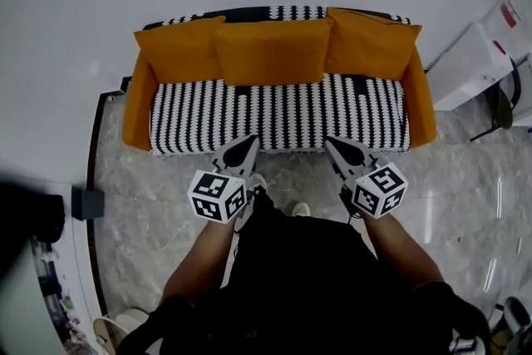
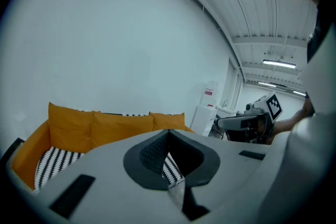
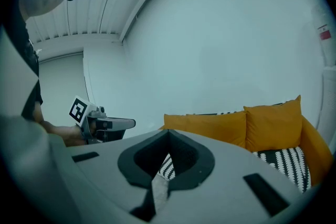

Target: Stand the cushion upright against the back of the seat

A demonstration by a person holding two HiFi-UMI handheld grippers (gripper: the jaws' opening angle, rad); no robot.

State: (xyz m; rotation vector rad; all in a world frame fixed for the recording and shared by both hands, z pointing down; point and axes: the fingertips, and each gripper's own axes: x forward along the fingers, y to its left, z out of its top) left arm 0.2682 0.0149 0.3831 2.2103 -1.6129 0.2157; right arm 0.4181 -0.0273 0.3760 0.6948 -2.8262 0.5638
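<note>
Plainly, three orange cushions sit in a row on the sofa [image 1: 420, 100]: the left cushion [image 1: 177, 48], the middle cushion [image 1: 273, 51] and the right cushion [image 1: 371, 44]. Each stands upright and leans on the back [image 1: 287, 12], behind the striped seat [image 1: 278, 112]. None lies flat, so the task looks either done or not tied to any one cushion that can be picked out here.

A cushion like these is likely light, soft and stuffed. It should sag or fold if it is pinched at one corner, and it would slump without the back behind it. The woven cover should give the jaws good purchase, and nothing about it is fragile. The best hold is probably along the top seam, or at both upper corners with one tool on each. That way it hangs straight and can be pressed back evenly.

The left gripper [image 1: 248, 142] has its jaws pressed together with nothing between them. Only the striped seat shows beyond its tips. The right gripper [image 1: 332, 143] is closed and empty in the same way. Both point at the sofa from over the seat's front edge, well short of the cushions. Whether the tips touch the seat cannot be told.
</note>
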